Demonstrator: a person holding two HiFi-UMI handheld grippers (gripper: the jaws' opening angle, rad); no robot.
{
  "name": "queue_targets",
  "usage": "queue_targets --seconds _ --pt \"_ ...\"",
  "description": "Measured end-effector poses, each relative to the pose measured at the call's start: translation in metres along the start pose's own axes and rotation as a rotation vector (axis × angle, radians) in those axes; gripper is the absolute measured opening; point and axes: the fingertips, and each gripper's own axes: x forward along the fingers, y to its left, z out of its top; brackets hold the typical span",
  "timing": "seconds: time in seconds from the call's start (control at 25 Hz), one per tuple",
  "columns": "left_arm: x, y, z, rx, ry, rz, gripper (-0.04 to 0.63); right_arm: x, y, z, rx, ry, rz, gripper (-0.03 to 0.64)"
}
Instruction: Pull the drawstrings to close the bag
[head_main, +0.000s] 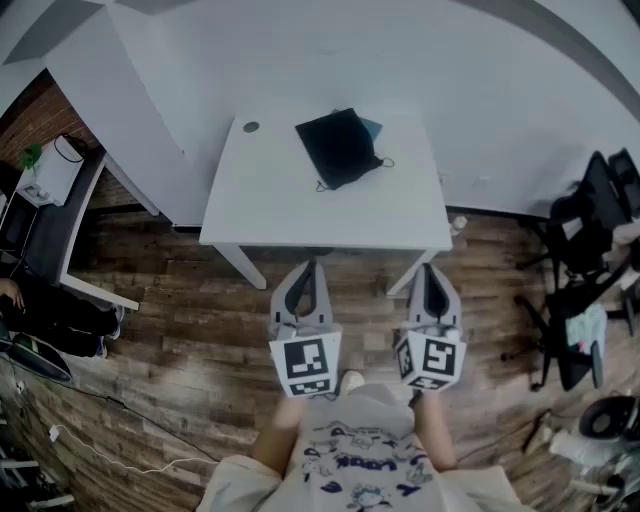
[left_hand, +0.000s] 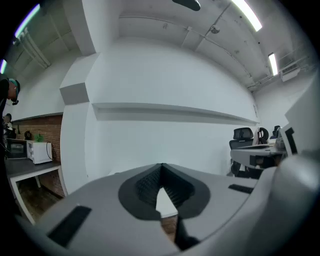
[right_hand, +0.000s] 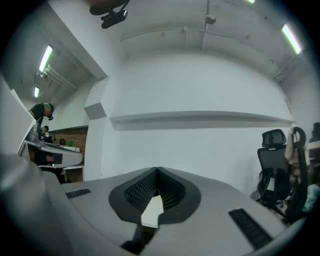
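A dark drawstring bag (head_main: 339, 146) lies flat on the white table (head_main: 270, 210), toward its far right part, with thin cords trailing off its right side and front edge. Something blue peeks out behind its far right corner. My left gripper (head_main: 309, 265) and right gripper (head_main: 432, 268) are held side by side in front of the table's near edge, well short of the bag. Both are shut with nothing between the jaws. In the left gripper view the left gripper (left_hand: 161, 166) points nearly level at the white wall, and the right gripper (right_hand: 156, 170) in its own view does likewise.
A small round grey cap (head_main: 250, 127) sits at the table's far left corner. Office chairs (head_main: 585, 270) stand at the right, a dark desk (head_main: 50, 225) with a microwave at the left. A person (right_hand: 42, 114) stands far left in the right gripper view. Wood floor lies below.
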Motion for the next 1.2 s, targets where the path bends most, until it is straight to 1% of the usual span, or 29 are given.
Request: queue_targets --seconds 0.4,0.52,0.72,1.0,1.2 --pt "0.006 -0.002 -0.003 0.006 0.011 0.004 0.000 0.005 -0.007 -0.005 0.007 0.012 0.002 0.001" --pt "0.010 -0.002 -0.005 0.007 0.020 0.012 0.000 0.010 -0.013 -0.008 0.016 0.013 -0.009 0.002" --pt "0.017 -0.005 -0.012 0.003 0.034 0.031 0.000 0.018 -0.020 -0.015 0.004 0.024 0.007 0.002" --pt "0.026 -0.008 -0.028 -0.024 0.075 0.058 0.000 0.029 -0.029 -0.027 0.005 0.047 0.026 0.002" --pt "0.049 -0.009 -0.035 -0.021 0.103 0.058 0.000 0.050 -0.035 -0.039 0.009 0.072 0.043 0.002"
